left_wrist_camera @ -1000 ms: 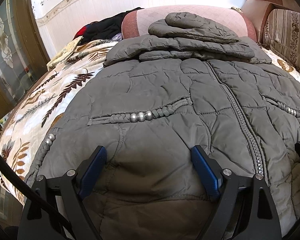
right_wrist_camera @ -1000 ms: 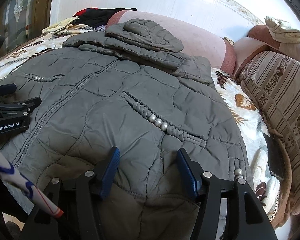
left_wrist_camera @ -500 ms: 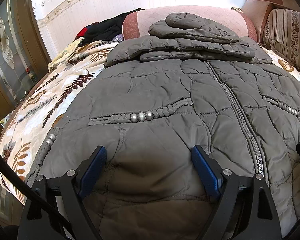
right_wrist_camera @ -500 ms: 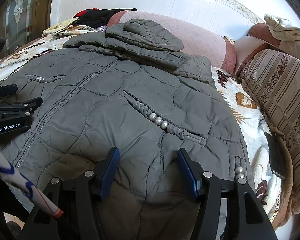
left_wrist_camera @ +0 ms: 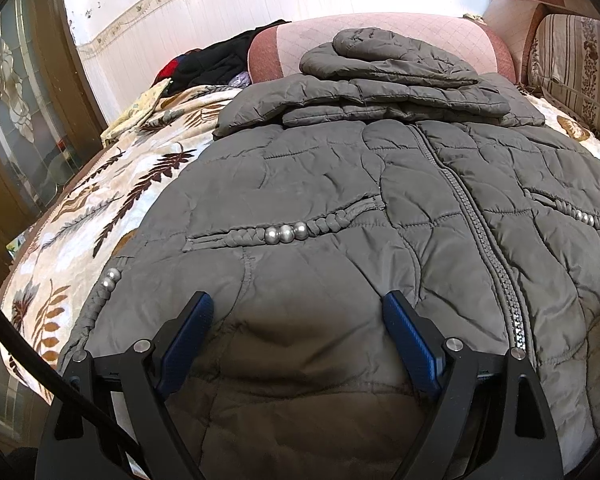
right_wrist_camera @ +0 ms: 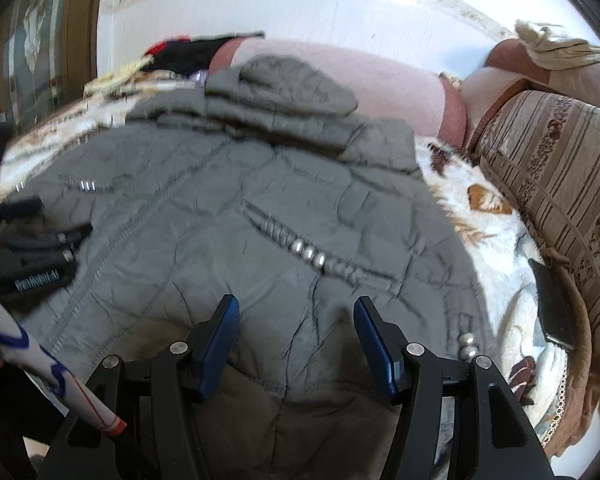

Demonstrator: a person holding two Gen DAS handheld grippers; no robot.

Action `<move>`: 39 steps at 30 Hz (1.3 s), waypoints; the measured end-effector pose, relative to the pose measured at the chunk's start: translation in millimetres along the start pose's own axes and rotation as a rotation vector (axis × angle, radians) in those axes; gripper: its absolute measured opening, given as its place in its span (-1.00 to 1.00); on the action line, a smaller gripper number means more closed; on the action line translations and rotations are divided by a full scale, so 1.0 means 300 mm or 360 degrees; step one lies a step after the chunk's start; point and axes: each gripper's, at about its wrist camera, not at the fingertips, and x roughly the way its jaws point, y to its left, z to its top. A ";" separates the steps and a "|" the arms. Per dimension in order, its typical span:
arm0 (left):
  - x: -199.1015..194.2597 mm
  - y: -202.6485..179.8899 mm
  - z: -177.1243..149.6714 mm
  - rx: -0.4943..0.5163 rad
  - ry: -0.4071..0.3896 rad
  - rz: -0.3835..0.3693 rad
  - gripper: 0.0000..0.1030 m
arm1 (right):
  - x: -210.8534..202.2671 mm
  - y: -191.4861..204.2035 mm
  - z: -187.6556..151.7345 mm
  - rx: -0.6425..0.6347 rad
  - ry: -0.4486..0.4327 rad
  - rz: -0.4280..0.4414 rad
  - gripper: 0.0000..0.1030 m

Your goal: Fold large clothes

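Bed blanket (left_wrist_camera: 100,200): 1 grey jacket (left_wrist_camera: 340,200), 2 hand-held grippers (left_wrist_camera: 298,312) (right_wrist_camera: 296,316) both spread.

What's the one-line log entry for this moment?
stage: pre-grasp | left claw: open, at coat hem | right claw: open, at hem | sleeves, hood: folded on top | view: right blurred

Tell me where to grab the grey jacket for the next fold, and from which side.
Grip the jacket by its bottom hem, one gripper either side of the zipper. It lies flat, sleeves and hood already folded at the far end, hem nearest. Left gripper and right gripper are open there, so come in low from the near edge.
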 end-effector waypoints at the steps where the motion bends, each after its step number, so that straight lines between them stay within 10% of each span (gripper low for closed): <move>1: -0.005 0.000 -0.002 -0.0001 0.0000 0.0002 0.68 | -0.016 -0.001 0.003 0.0018 -0.0033 0.0027 0.25; 10: -0.036 0.011 -0.029 0.0007 -0.0017 0.0003 0.68 | 0.034 0.085 -0.031 -0.0114 0.0115 0.0155 0.25; 39: -0.043 0.083 -0.090 -0.0095 -0.0038 0.0011 0.70 | -0.030 -0.060 -0.040 0.0104 -0.0038 0.0091 0.28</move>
